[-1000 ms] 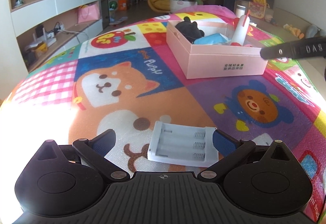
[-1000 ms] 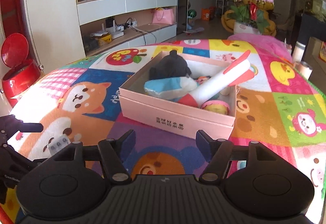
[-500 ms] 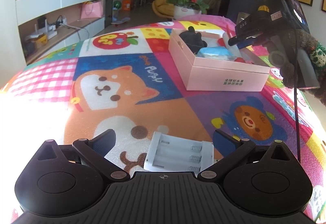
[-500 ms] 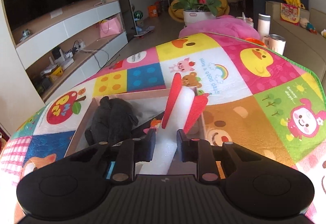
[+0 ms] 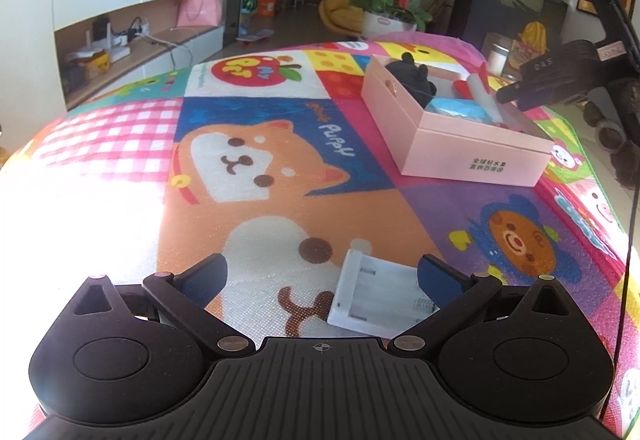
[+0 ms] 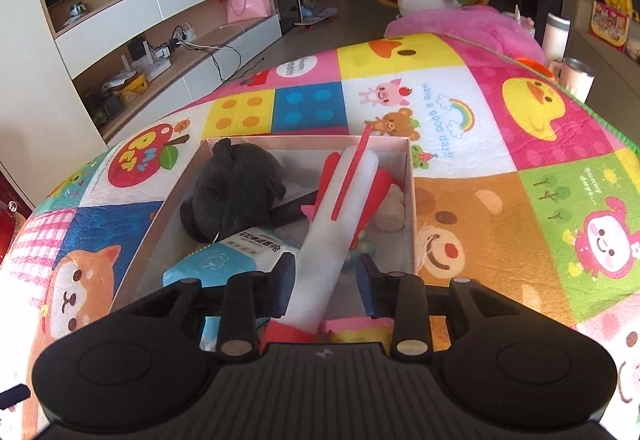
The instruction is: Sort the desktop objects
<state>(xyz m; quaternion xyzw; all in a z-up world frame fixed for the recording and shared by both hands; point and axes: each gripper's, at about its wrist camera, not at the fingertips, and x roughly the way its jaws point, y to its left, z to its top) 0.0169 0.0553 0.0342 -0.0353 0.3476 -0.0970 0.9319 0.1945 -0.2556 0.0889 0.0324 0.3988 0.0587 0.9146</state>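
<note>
Left gripper (image 5: 322, 272): jaws wide, nothing held. A white battery holder (image 5: 380, 294) lies on the cartoon play mat (image 5: 280, 179) just ahead, near the right blue pad, untouched.

Right gripper (image 6: 326, 274): positioned over the near end of the pink box (image 6: 412, 199). Jaws have just been opening and are narrow; the white foam rocket with red fins (image 6: 340, 215) lies between them, left pad close against it, right pad clear. Rocket judged released, resting tilted inside the box, nose toward the far wall.

Also in the box: blue tissue pack (image 6: 224, 260), black plush toy (image 6: 236, 191), small white item (image 6: 390, 211) at the far right.

Step judged: withdrawal from the box. Jaws should be widened further before lifting, so the rocket is not dragged out. The battery holder is judged next; it should be centred between the left jaws before closing.
</note>
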